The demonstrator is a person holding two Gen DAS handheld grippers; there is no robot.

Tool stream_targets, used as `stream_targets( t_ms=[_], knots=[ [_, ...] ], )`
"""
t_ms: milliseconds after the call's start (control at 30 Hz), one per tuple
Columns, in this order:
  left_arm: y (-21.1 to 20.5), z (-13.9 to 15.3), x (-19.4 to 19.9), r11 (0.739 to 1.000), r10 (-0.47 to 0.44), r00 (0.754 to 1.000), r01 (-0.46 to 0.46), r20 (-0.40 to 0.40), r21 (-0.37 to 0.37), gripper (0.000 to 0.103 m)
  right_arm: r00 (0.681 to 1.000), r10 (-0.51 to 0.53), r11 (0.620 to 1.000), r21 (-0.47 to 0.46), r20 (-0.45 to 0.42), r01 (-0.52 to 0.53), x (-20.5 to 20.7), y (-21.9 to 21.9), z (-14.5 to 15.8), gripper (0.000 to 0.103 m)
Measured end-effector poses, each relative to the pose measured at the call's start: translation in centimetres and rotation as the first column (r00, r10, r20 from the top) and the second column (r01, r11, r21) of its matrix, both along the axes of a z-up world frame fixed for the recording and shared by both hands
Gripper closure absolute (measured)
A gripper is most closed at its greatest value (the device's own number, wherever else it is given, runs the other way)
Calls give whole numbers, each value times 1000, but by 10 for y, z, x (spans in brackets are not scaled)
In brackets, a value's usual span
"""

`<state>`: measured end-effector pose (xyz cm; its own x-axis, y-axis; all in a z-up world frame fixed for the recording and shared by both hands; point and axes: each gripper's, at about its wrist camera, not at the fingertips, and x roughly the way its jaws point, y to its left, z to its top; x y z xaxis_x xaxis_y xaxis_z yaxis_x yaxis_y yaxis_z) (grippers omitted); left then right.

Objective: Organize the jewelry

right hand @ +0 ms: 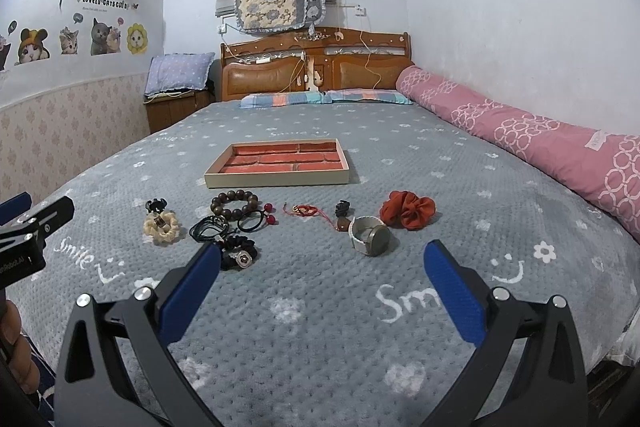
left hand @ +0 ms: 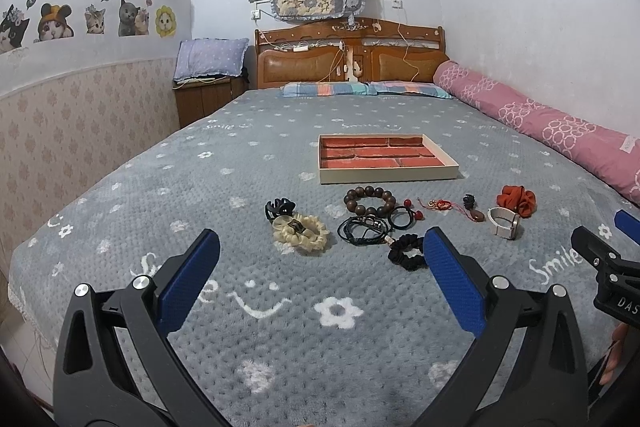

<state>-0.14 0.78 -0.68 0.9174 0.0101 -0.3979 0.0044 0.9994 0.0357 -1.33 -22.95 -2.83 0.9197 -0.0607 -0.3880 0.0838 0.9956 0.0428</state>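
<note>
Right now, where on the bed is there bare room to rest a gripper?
Bare blanket lies between both open grippers and the jewelry row, and right of the orange scrunchie up to the pink bolster. It is crowded from the cream scrunchie to the watch, before the tray.

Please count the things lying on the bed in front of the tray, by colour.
Black: 5 (hair claw, cord bundle, hair tie, scrunchie, small knot)
Red/orange: 2 (scrunchie, string bracelet)
Brown: 1 (bead bracelet)
Cream: 1 (scrunchie)
White: 1 (watch)
Total: 10
</note>
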Motion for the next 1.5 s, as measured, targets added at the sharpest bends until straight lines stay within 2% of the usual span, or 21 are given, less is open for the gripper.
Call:
stream_targets(
  t_ms=[433, 633, 767, 933, 1033, 1367, 1500],
  knots=[
    [14, -8, 25, 998, 23, 999, -25, -42, -50, 5, 999, -19, 998, -56, -41, 16, 25, 1, -11, 4],
    [15, -18, 41, 999, 14, 996, -18, -88, -43, 5, 1000, 25, 1000, 14, -17, -24, 36, -4, -21, 4],
    [16, -21, 50, 999, -4, 994, -1, -107, -51, 5, 997, 21, 1000, 1, -75, -21, 48, -5, -24, 4],
    [17, -19, 64, 998, -11, 992, 3, -126, -63, 5, 997, 11, 1000, 9, -71, -11, 56, -12, -22, 4],
    [21, -17, 75, 997, -7, 991, -3, -135, -78, 5, 998, -3, 1000, -16, -65, 2, 63, -12, -20, 4],
    [25, -38, 120, 1000, 16, 983, -18, -185, -5, 5, 993, -90, 990, -114, -79, 81, 97, -6, -29, 4],
    [35, -41, 132, 1000, 12, 981, -14, -195, -9, 5, 991, -93, 990, -113, -99, 82, 108, -9, -34, 4]
  ],
)
